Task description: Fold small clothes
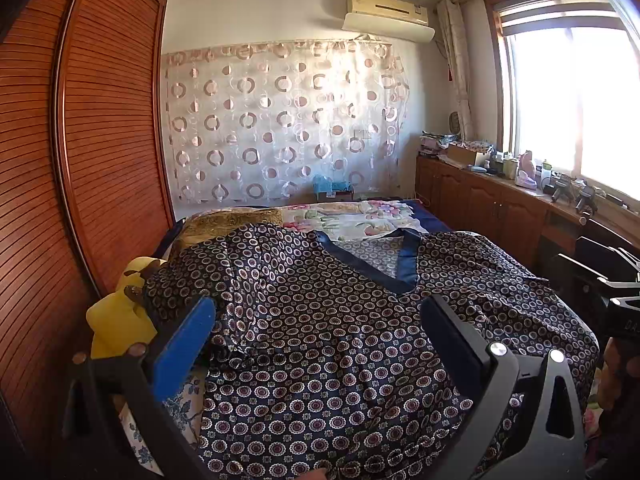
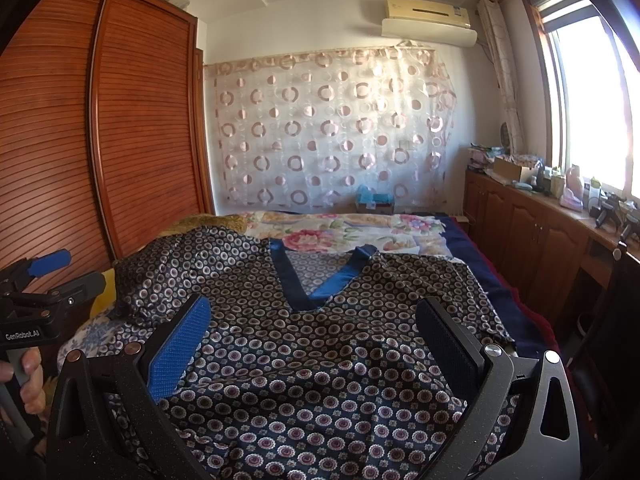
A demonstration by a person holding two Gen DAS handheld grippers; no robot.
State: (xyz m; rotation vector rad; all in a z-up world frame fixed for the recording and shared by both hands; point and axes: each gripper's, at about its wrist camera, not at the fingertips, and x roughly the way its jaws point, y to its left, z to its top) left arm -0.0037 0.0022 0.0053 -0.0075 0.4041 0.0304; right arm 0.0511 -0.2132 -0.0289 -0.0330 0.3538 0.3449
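Observation:
A dark navy top (image 1: 340, 320) with small ring patterns and a blue V-neck band lies spread on the bed, neck toward the far wall; it also shows in the right wrist view (image 2: 320, 340). Its left sleeve is rumpled near the wardrobe. My left gripper (image 1: 320, 316) is open and empty, held just above the garment's lower half. My right gripper (image 2: 312, 320) is open and empty, also above the lower half. The left gripper shows at the left edge of the right wrist view (image 2: 44, 280), held by a hand.
A floral bedsheet (image 2: 352, 232) covers the bed beyond the top. A wooden slatted wardrobe (image 1: 100, 160) stands close on the left. A yellow soft item (image 1: 120, 320) lies by the wardrobe. A wooden cabinet (image 2: 528, 232) with clutter runs under the window on the right.

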